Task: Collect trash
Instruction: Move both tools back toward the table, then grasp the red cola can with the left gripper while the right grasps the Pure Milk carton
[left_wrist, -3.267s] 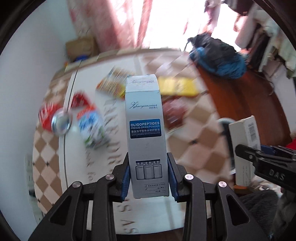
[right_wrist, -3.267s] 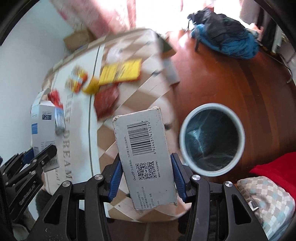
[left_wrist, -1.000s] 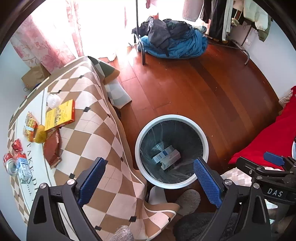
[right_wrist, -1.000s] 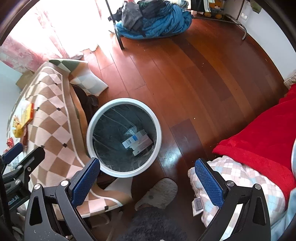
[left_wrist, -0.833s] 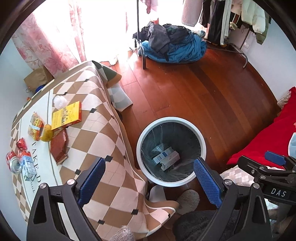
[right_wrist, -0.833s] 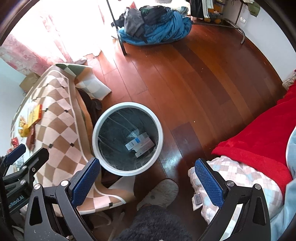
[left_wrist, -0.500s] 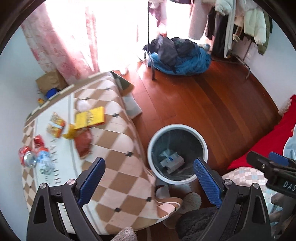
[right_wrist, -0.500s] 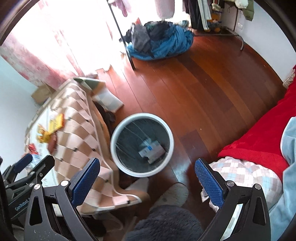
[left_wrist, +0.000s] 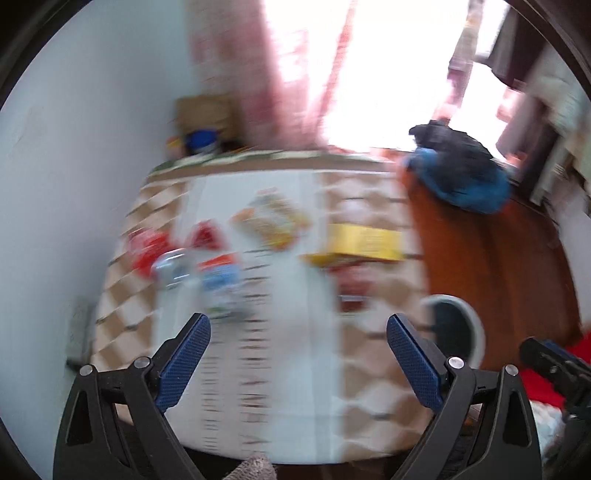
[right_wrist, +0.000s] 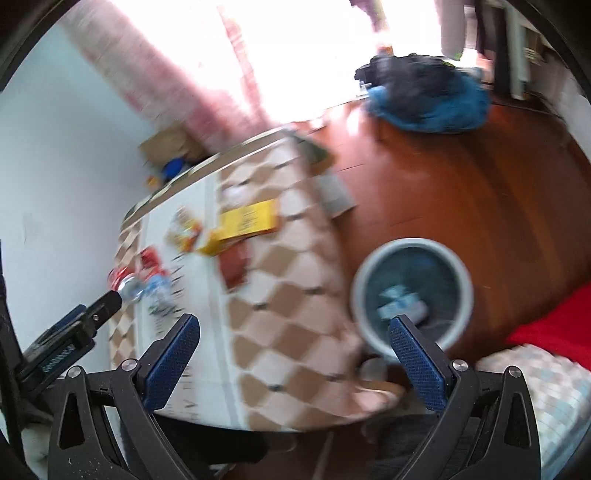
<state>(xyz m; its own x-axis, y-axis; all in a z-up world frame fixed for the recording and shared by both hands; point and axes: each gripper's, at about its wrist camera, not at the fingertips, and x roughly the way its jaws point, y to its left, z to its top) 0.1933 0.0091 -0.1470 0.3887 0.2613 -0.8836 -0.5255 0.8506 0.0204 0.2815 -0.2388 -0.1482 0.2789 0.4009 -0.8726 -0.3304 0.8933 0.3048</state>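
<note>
Brown-and-cream checked tablecloth (right_wrist: 295, 295), yellow packet (right_wrist: 248, 218), white-rimmed bin (right_wrist: 412, 295).

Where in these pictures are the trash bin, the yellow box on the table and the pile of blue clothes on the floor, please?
trash bin (right_wrist: 466, 284): right wrist view, on its pale rim.
yellow box (right_wrist: 248, 220): right wrist view, middle of its top face.
pile of blue clothes (left_wrist: 467, 188): left wrist view, on the blue fabric.
</note>
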